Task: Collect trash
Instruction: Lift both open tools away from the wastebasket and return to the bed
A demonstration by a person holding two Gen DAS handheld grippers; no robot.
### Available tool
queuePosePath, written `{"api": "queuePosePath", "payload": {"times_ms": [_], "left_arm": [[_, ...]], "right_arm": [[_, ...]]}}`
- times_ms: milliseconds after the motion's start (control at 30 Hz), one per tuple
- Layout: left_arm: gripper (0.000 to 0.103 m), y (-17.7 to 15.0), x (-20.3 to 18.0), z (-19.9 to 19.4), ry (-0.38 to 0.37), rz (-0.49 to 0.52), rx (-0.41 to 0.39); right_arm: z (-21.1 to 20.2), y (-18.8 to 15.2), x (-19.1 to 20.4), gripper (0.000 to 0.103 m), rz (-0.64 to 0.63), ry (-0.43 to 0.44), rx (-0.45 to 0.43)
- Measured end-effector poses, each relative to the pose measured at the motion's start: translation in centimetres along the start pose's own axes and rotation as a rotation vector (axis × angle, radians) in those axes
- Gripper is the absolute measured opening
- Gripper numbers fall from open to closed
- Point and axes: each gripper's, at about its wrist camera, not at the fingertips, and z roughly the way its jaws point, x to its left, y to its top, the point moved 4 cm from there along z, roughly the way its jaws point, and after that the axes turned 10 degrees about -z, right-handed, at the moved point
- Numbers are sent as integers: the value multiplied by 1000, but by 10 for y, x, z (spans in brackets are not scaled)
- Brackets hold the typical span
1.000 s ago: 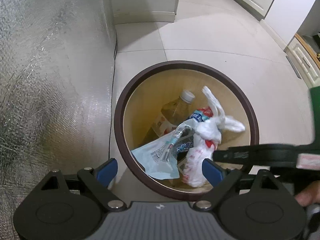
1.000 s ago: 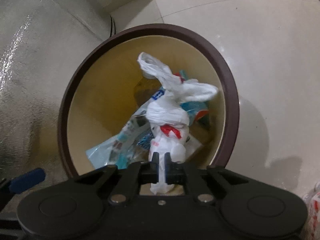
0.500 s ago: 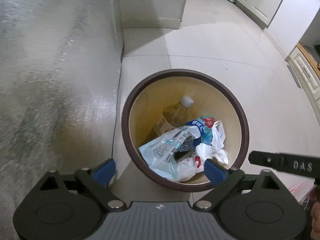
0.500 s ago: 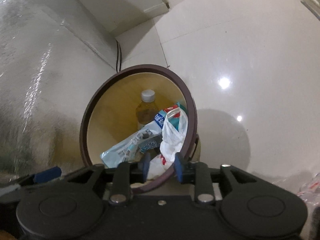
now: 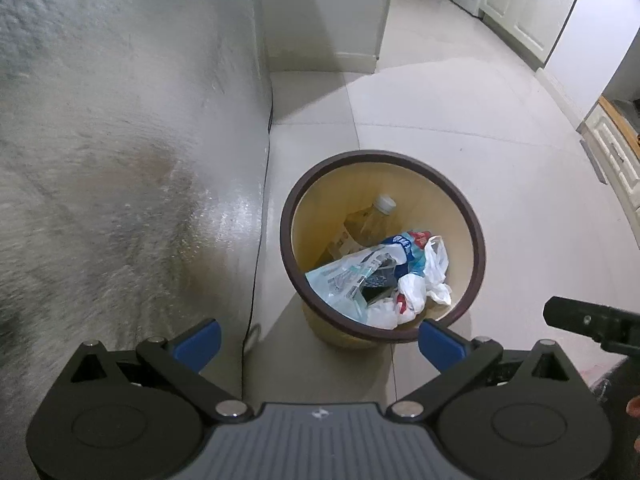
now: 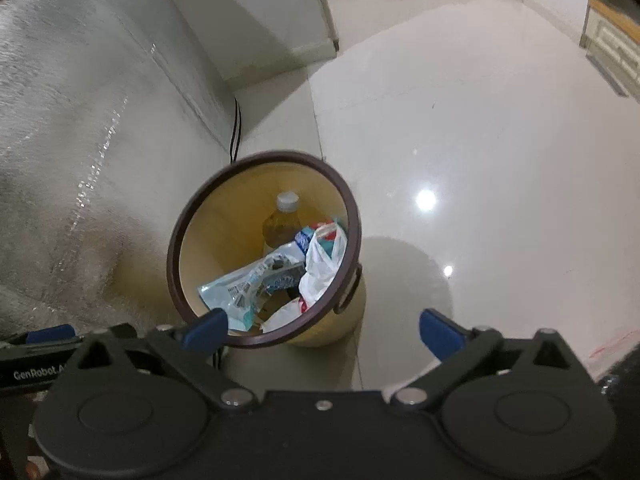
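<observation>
"GenRobot" is showing in white on the left gripper's [image 5: 319, 340] body at the right view's left edge; print on the packet [image 6: 256, 276] is too small to read; both the left and the right gripper [image 6: 323, 330] are hanging wide apart and empty above the bin [image 5: 478, 236]; the white bag [image 5: 416, 292] is lying inside with a bottle [image 6: 282, 220]; foil wall [image 5: 120, 160] is crowding the bin's left; bare floor [image 6: 480, 140] is spreading to the right.

Bottle [image 5: 370, 222] lower half buried under wrappers [image 5: 352, 276].
</observation>
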Motion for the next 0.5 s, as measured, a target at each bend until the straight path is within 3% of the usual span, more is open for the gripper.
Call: {"api": "queuePosePath", "payload": {"times_ms": [500], "left_arm": [[103,-10,11,-85,17,6,-88]], "right_arm": [[-87,-10,20,103,-94,-55,-84]]}}
